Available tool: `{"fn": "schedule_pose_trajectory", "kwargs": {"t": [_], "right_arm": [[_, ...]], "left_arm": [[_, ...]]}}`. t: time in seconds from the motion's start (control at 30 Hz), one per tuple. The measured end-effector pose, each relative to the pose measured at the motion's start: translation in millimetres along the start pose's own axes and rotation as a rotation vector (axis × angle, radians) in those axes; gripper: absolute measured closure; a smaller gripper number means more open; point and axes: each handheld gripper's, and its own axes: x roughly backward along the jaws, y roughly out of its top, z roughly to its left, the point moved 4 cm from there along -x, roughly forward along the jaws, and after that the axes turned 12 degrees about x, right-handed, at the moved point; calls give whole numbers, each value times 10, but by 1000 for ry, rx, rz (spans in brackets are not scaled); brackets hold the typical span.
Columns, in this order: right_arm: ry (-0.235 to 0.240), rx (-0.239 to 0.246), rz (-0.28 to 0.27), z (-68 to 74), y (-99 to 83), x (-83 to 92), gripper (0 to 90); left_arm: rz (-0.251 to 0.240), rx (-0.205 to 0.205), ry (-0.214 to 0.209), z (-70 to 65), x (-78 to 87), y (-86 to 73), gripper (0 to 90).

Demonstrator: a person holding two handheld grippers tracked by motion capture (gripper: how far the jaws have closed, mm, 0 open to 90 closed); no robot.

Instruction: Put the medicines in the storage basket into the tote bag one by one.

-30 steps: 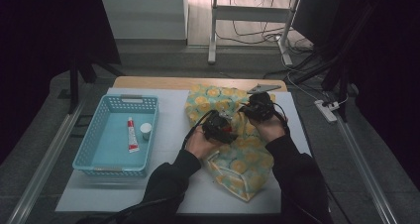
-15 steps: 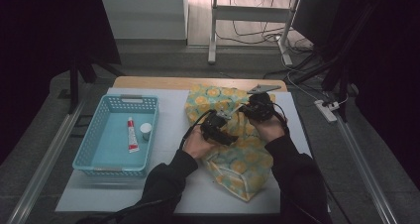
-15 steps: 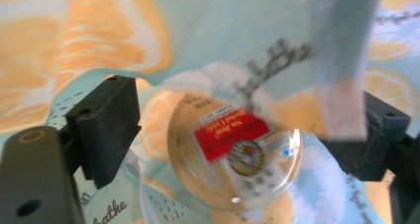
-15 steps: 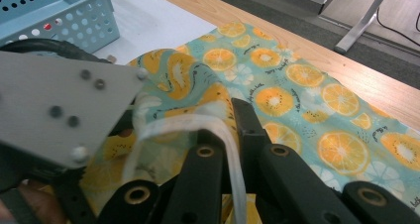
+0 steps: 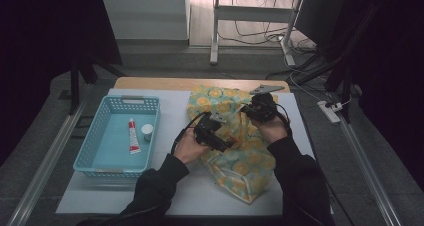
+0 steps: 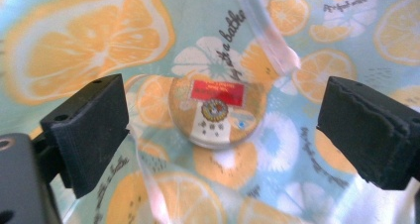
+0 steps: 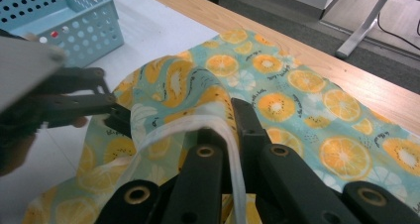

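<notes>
Your right gripper (image 7: pixel 225 135) is clamped on the rim of the bag (image 5: pixel 235 161), teal with orange slices, lying right of table centre. Your left gripper (image 6: pixel 223 130) has just been opening; its jaws stand wide around a round tin (image 6: pixel 216 110) inside, at 12 o'clock, untouched.

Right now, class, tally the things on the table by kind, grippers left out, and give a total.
Baskets, pale blue: 1
Tubes, white and red: 1
Small white cylinders: 1
Bags, orange-slice print: 1
Round jars inside the bag: 1
Total: 5
</notes>
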Motion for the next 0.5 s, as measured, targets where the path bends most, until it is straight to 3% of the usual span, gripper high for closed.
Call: {"fn": "schedule_pose_trajectory", "kwargs": {"t": [0.2,0.5], "right_arm": [[14,10,-16,42,58,26,894],[21,22,-20,77,87,43,893]], "left_arm": [[-13,21,-6,-37,274,-24,39],[-24,61,49,68,627,-186,22]]}}
